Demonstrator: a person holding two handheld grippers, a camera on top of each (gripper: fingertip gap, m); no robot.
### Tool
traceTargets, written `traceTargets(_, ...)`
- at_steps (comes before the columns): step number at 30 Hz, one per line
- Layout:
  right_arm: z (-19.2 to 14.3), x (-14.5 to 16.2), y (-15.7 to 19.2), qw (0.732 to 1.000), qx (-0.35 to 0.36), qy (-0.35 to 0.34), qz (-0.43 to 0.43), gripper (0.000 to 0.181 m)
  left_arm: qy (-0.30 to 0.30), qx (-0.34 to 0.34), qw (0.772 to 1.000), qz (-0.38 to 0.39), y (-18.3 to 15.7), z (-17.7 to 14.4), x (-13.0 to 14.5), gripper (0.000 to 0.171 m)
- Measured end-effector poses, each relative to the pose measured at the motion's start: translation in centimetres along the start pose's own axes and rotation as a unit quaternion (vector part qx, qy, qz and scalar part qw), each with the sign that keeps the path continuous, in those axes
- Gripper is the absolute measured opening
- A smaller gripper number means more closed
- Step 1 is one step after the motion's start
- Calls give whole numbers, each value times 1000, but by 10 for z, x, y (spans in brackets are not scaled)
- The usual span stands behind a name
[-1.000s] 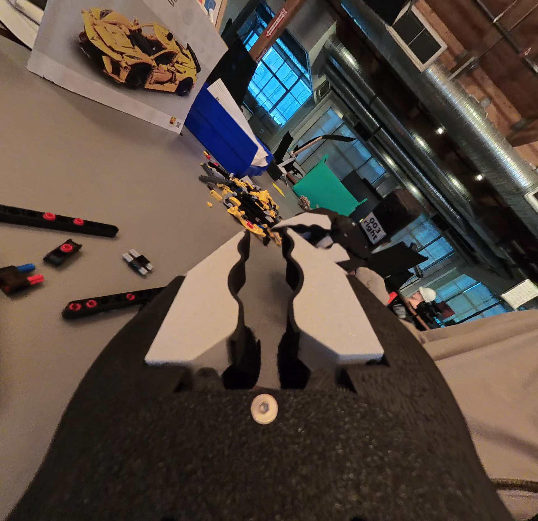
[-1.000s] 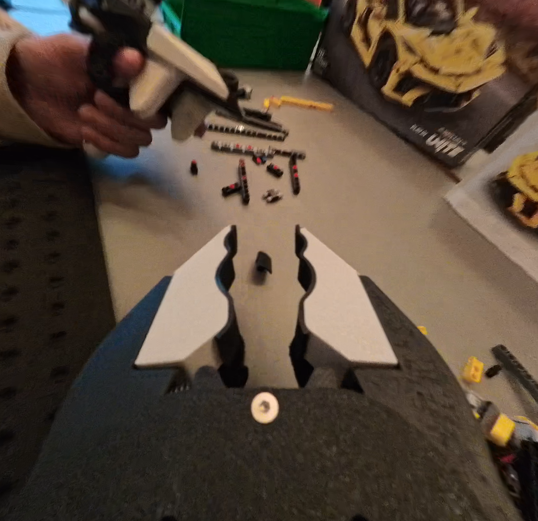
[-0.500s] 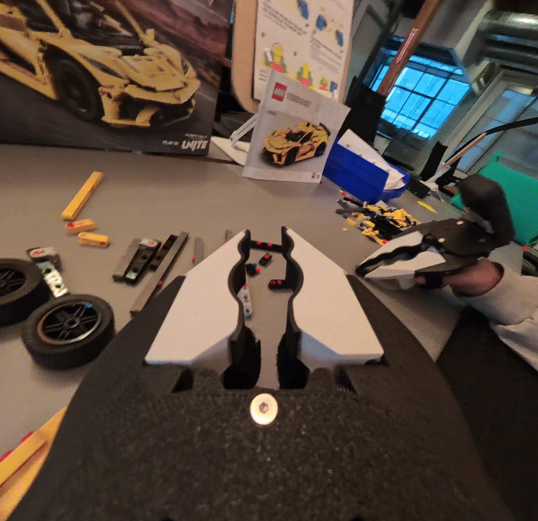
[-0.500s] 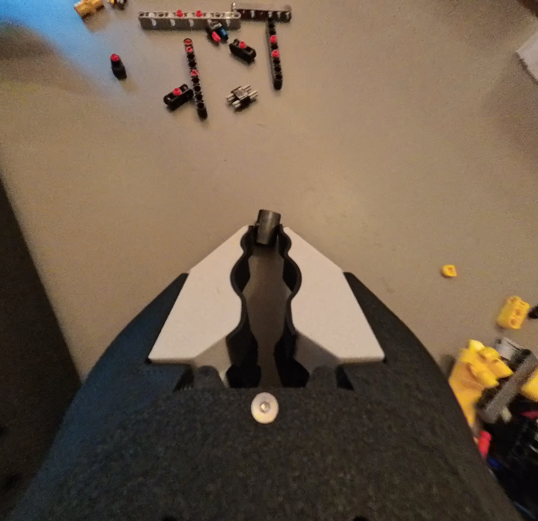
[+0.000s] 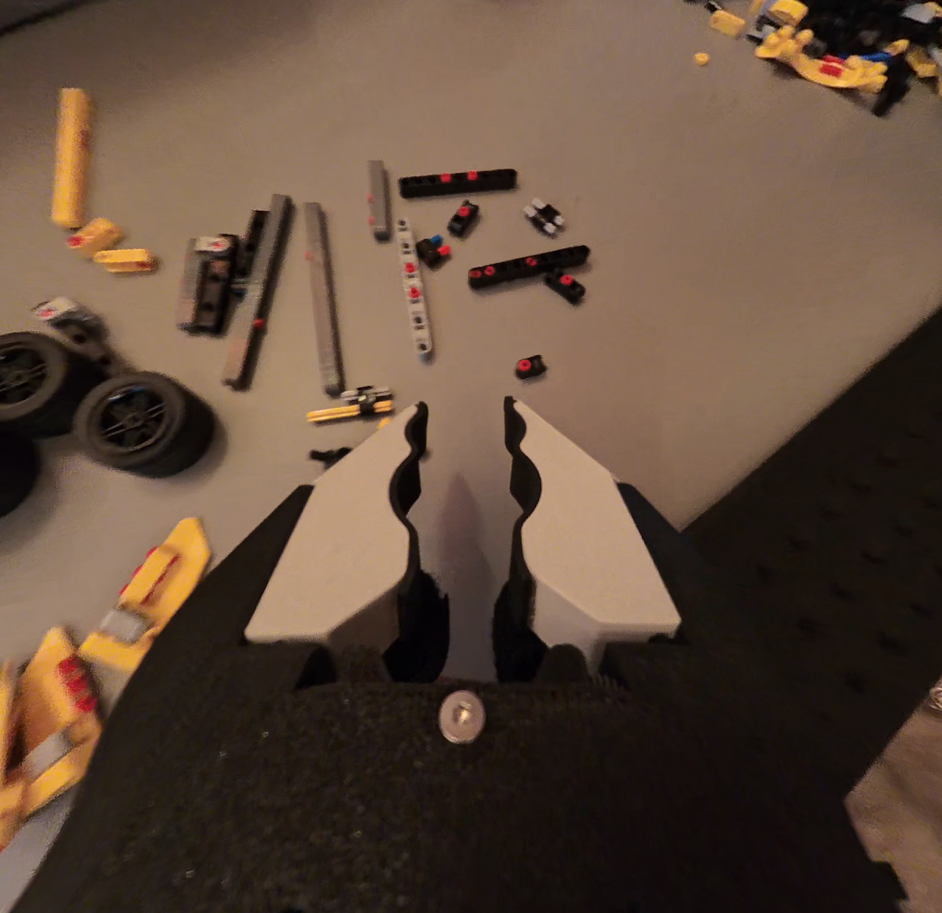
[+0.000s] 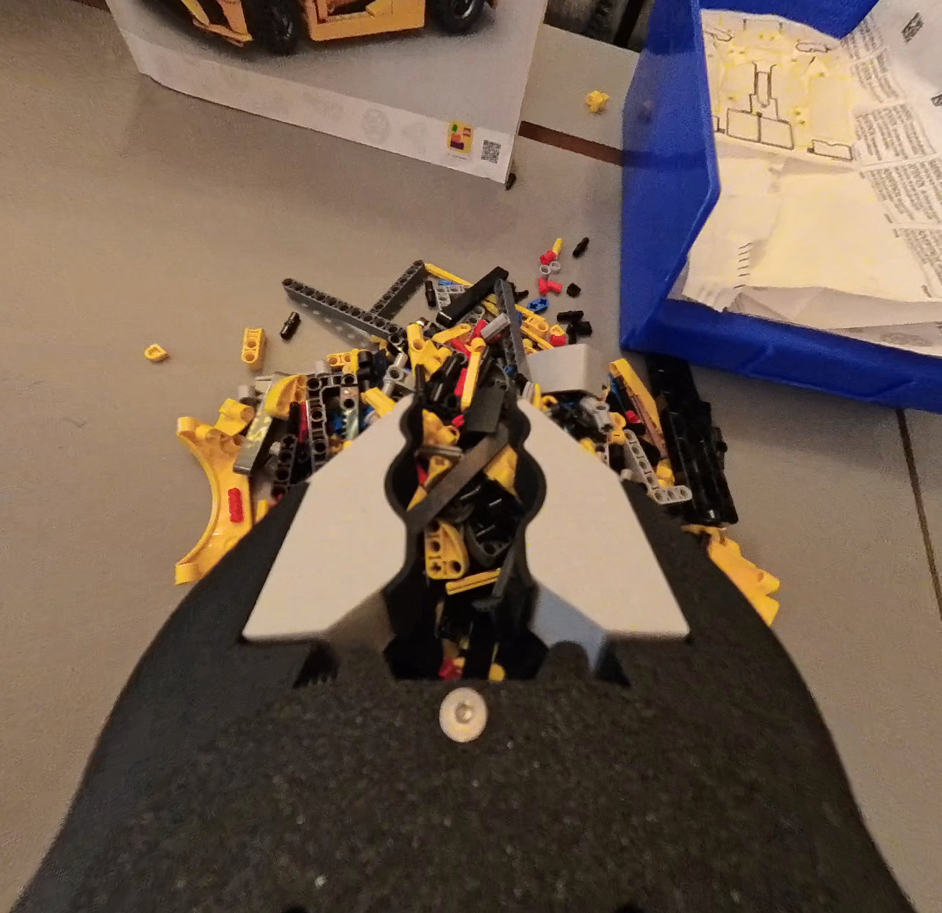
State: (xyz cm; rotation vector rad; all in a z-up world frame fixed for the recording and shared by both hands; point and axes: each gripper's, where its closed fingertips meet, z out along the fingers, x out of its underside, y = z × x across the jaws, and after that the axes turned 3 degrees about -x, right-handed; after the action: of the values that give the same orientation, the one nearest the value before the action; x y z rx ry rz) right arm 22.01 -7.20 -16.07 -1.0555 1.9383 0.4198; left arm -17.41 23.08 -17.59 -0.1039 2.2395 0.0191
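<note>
My left gripper [image 5: 465, 403] is open and empty, low over the grey table [image 5: 662, 200]. Nearest to it are a small black piece with a red pin [image 5: 530, 366] just ahead and a yellow axle with a black connector [image 5: 351, 408] to its left. Black beams with red pins [image 5: 527, 266] and grey beams [image 5: 323, 297] lie in rows farther on. My right gripper [image 6: 466, 401] is open above a pile of yellow, black and grey toy pieces [image 6: 357, 388]. Nothing shows gripped between its fingertips.
Black wheels [image 5: 145, 422] and yellow panels [image 5: 153, 582] lie at the left. A dark mat [image 5: 841, 506] borders the table at the right. A blue bin [image 6: 668, 225] with papers stands right of the pile, and a printed booklet [image 6: 331, 88] lies behind it.
My left gripper tipped down over the rows of beams. My right gripper, shut on a small black piece half a second ago, moved over the pile and opened; that piece no longer shows between its tips.
</note>
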Motion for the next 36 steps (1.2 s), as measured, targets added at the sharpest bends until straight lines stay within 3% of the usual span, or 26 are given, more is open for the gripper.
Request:
traceTargets(4, -13, -25, 29, 999, -13, -39, -27, 41, -70, -43, 996, -32, 23, -21, -11, 30)
traceTargets(6, -18, -44, 73, 994, -62, -74, -44, 42, -99, -45, 992, -63, 30, -27, -15, 30)
traceTargets(8, -20, -56, 140, 981, -153, -107, -46, 46, -114, -47, 989, -82, 37, -28, -16, 30)
traceTargets(11, -22, -55, 236, 950, -286, -119, -31, 47, -108, -76, 987, -90, 54, -25, -9, 30)
traceTargets(15, -18, -49, 293, 932, -336, -135, -27, 39, -126, -104, 977, -137, 73, -27, -12, 28)
traceTargets(18, -16, -45, 300, 928, -351, -122, -27, 37, -125, -102, 978, -135, 78, -23, -13, 26)
traceTargets(23, -2, -42, 279, 928, -355, -104, 45, 28, -101, -129, 982, -98, 95, -18, -16, 26)
traceTargets(27, -5, -49, 272, 904, -394, -107, 125, 28, -90, -114, 984, -106, 105, -16, -25, 27)
traceTargets(36, -4, -46, 278, 913, -386, -110, 73, 30, -21, -138, 989, -42, 134, 0, -38, 27)
